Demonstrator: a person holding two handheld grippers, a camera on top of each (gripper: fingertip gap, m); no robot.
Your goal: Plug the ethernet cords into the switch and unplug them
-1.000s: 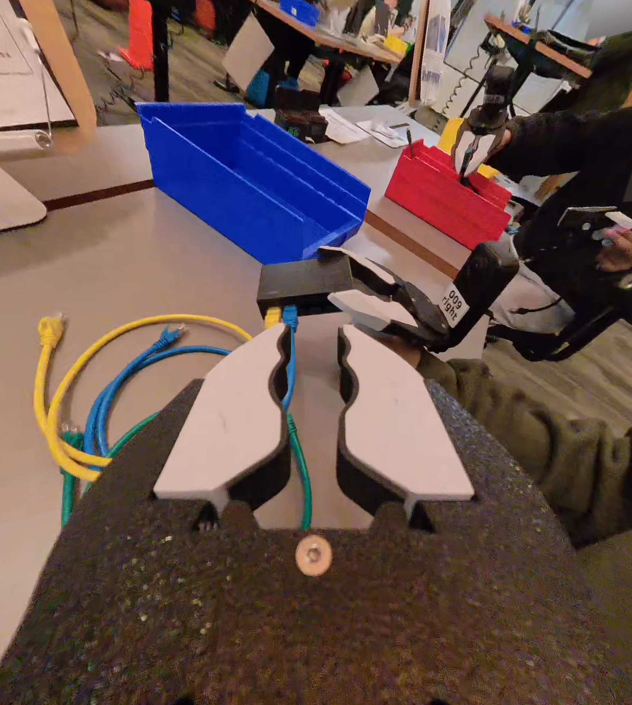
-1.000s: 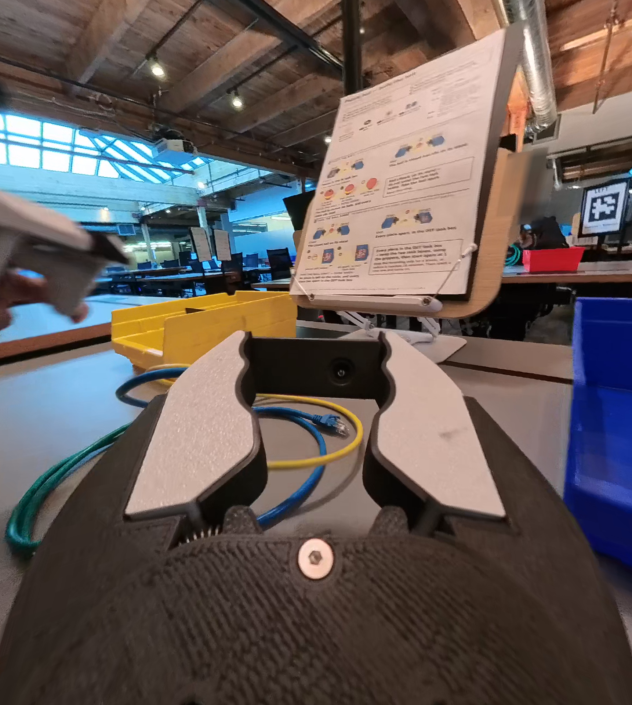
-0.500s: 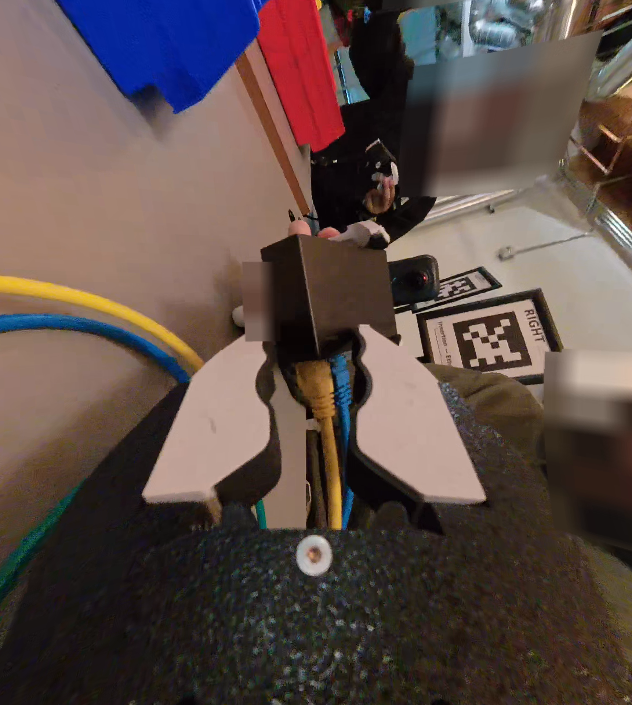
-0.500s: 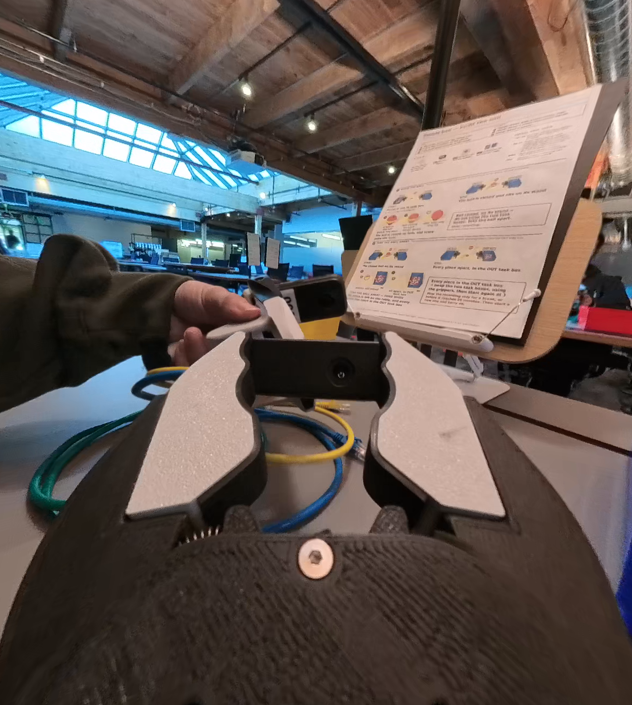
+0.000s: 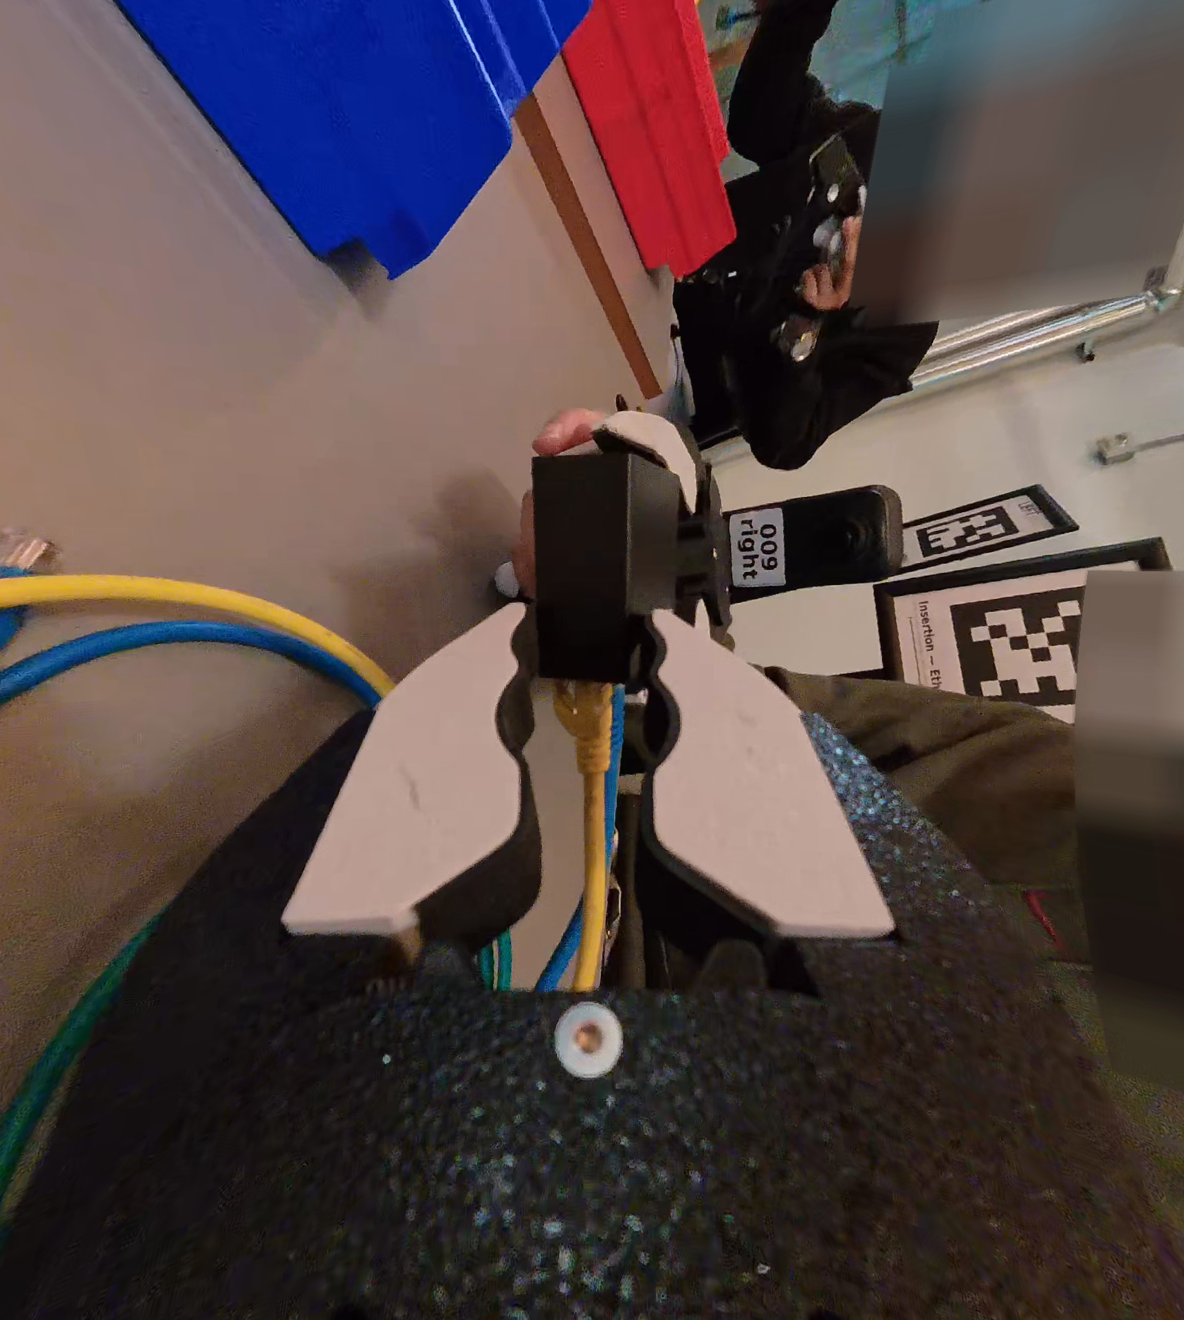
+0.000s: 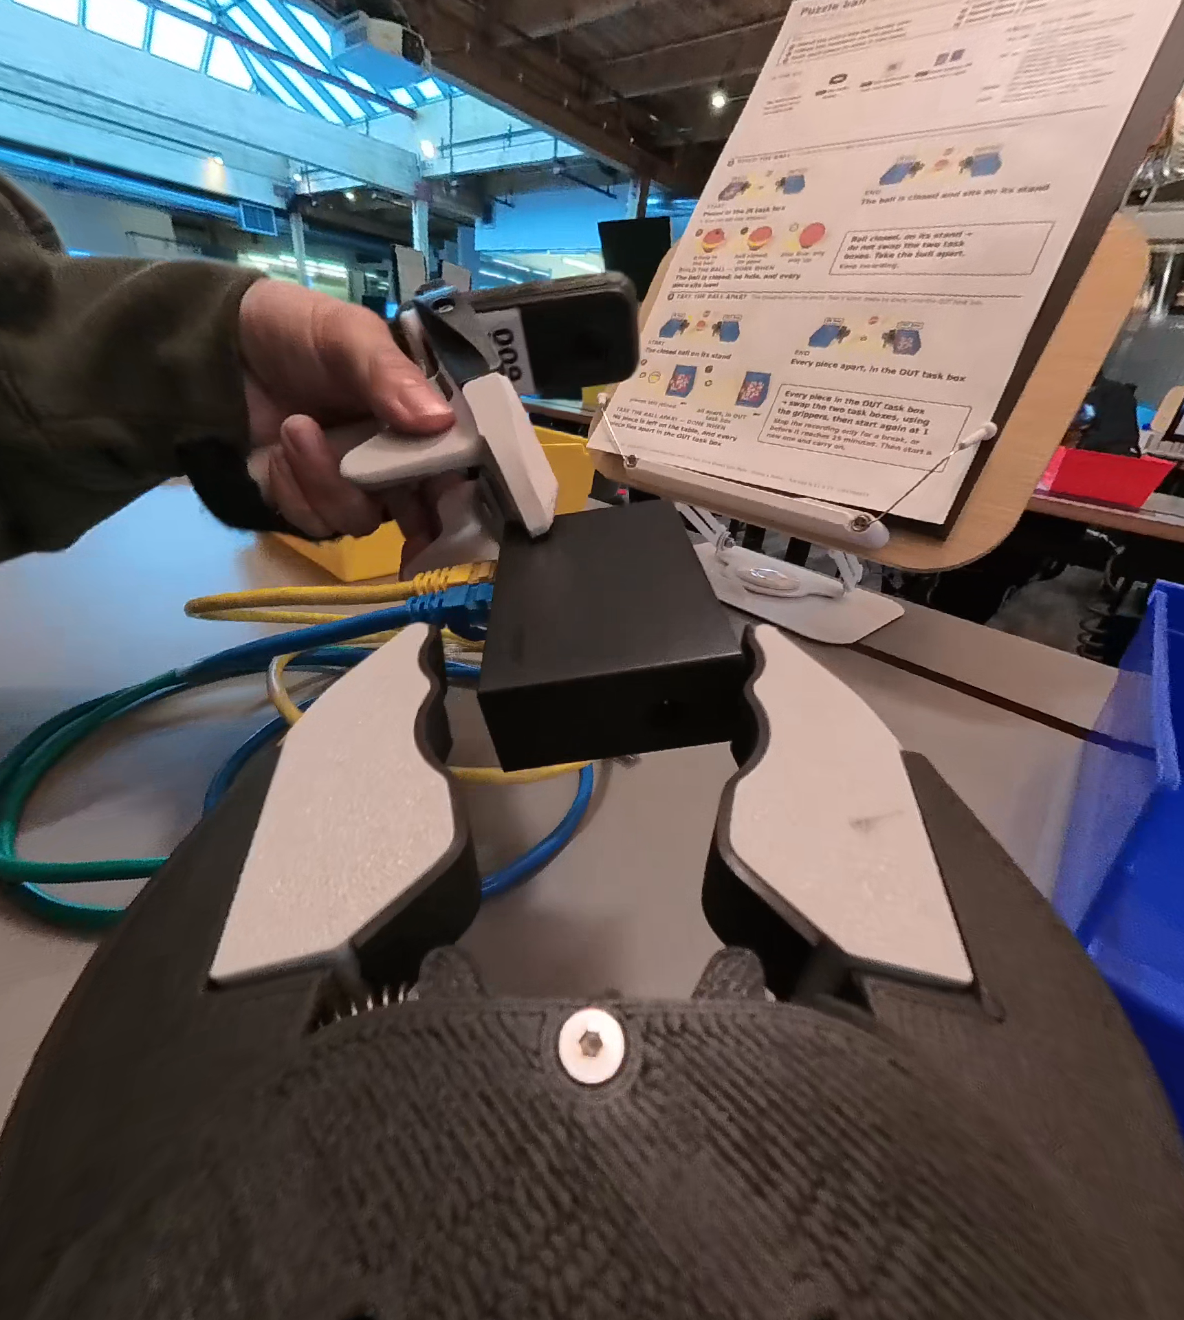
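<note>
Switch (image 6: 610, 643): a black box held clear of the worktop (image 6: 75, 628) and tilted, between the two grippers. The yellow cord (image 6: 453, 573) and blue cord (image 6: 446, 607) are seated side by side in its port face. The green cord (image 6: 39, 864) lies looped on the worktop, and its plug end cannot be traced. The left gripper (image 5: 585, 625) carries the switch. Its jaws are closed to the width of the box and pinch the port end just above the two plugs, one finger on the top face and one underneath. This grip presumably steadies the housing where pulling or pushing force will act. The right gripper (image 6: 593, 643) faces the opposite end with its jaws spread wider than the box. They hold nothing, although the right-hand tip sits at the near corner. This reads as a hand-over that frees the right gripper to work on a plug. Compared with half a second earlier, the right jaws were clamped on that rear face and have since released, and the switch has swung askew. A full second earlier the left gripper was still back over the cords and not gripping. A blue bin (image 6: 1182, 857) stands to the right.
</note>
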